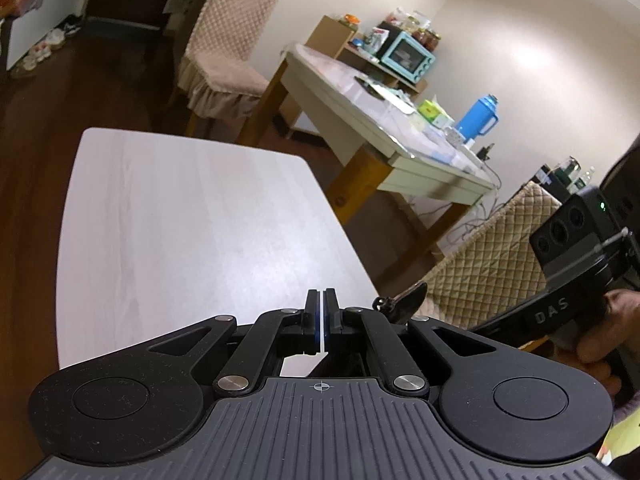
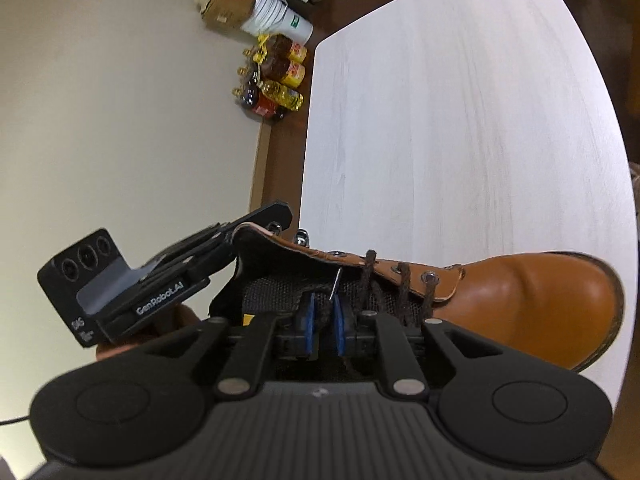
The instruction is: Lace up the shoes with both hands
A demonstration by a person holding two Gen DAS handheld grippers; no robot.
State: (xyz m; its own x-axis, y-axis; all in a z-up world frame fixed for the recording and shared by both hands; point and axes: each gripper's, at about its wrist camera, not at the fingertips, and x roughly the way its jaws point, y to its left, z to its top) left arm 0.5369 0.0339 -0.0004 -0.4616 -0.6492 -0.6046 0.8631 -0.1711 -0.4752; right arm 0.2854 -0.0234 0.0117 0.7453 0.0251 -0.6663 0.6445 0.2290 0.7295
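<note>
— On the pale wood-grain bench (image 2: 460,140), what lies where?
— At the near edge, a tan leather lace-up boot (image 2: 520,300) lies with its toe to the right.
— And the left tool (image 1: 321,322)?
— Its blue-padded fingers are pressed together on nothing, over bare bench beside the boot's collar.
— The right tool (image 2: 324,322)?
— It is clamped on the dark brown braided lace (image 2: 326,312) over the boot's tongue; the lace tip pokes up.

A white wood-grain table (image 2: 460,120) is standing on a dark wooden floor (image 2: 286,152). A tan leather boot (image 2: 532,300) is lying directly on it.
</note>
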